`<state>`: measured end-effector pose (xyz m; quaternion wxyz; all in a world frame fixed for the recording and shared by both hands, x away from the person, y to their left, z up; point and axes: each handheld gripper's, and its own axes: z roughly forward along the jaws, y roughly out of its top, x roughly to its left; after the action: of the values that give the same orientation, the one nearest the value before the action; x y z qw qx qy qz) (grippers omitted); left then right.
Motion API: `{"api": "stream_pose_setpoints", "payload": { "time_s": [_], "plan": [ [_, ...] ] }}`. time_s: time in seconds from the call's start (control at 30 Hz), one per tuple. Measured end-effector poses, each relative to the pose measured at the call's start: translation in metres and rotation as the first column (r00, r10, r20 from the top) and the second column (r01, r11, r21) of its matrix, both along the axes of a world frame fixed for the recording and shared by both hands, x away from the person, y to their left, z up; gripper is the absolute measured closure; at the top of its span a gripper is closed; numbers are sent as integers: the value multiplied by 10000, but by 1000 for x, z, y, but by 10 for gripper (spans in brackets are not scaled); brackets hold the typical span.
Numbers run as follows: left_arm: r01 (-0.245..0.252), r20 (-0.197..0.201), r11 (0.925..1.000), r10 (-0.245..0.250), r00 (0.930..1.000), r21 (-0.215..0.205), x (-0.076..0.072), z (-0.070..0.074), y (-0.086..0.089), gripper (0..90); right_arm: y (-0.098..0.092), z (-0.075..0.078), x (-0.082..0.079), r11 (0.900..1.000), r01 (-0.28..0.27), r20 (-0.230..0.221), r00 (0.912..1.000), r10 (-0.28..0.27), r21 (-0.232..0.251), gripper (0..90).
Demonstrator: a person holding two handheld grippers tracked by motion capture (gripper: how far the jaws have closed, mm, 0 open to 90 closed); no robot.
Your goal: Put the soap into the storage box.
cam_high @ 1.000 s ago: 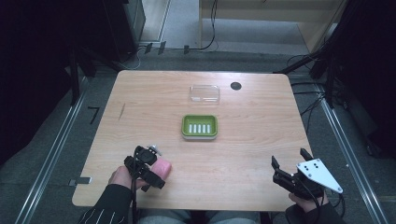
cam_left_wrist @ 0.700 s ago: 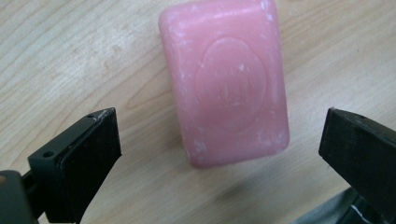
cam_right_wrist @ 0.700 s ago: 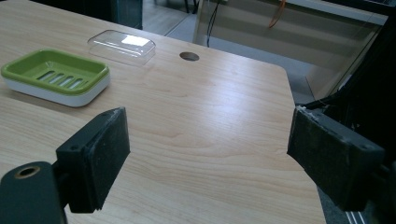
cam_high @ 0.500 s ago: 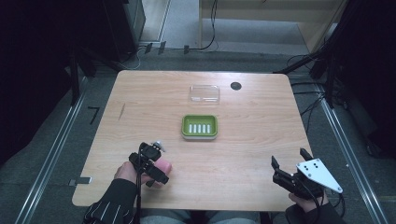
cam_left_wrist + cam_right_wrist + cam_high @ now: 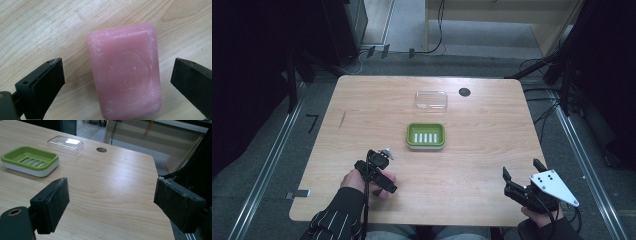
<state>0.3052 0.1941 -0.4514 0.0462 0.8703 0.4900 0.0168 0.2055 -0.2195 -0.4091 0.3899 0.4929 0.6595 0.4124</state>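
— Counting what sits on the table: what do you get?

— One pink soap bar, one green soap dish, one clear plastic lid, and one dark round hole near the far edge.

— Any writing on them?

— The soap carries a round embossed seal, too faint to read. Nothing else is lettered.

— Where is the soap?

— Lying flat on the wood at the near left, between the jaws of the left gripper, which stand wide apart, touching neither side.

— And the other one?

— The right gripper hangs over the near right corner, jaws spread, nothing between them. The dish is mid-table, the lid just beyond it.
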Motion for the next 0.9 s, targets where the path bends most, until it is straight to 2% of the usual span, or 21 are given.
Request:
{"api": "stream_pose_setpoints", "payload": {
  "time_s": [0.03,0.2,0.3,0.4,0.47,0.6,0.67,0.9],
  "plan": [
    [50,-102,10000,-49,9999,66,1,0,1,0,0,0,0,10000,-2,15,10000,2,-2,137],
    [-50,-46,9999,51,10000,160,3,-4,0,0,0,0,0,10000,-9,10,10000,9,-23,137],
    [27,22,9998,-27,10000,191,3,-3,0,82,0,0,0,10000,-8,19,10000,8,1,137],
    [38,101,9999,-40,9999,158,2,-2,-1,125,0,0,0,10000,-11,16,10000,11,-17,137],
    [102,63,9996,-104,9999,273,1,-2,-1,140,0,0,0,10000,-8,27,10000,8,2,138],
    [175,75,9996,-177,9998,235,0,-1,-1,167,0,0,0,10000,-5,33,10000,5,-2,137],
    [278,45,9995,-278,9996,125,-2,-2,-2,203,0,0,0,10000,-2,56,10000,2,-12,137],
    [462,11,9988,-462,9989,136,-4,-2,-4,293,0,0,0,10000,-5,55,10000,5,-26,137]
  ]
}}
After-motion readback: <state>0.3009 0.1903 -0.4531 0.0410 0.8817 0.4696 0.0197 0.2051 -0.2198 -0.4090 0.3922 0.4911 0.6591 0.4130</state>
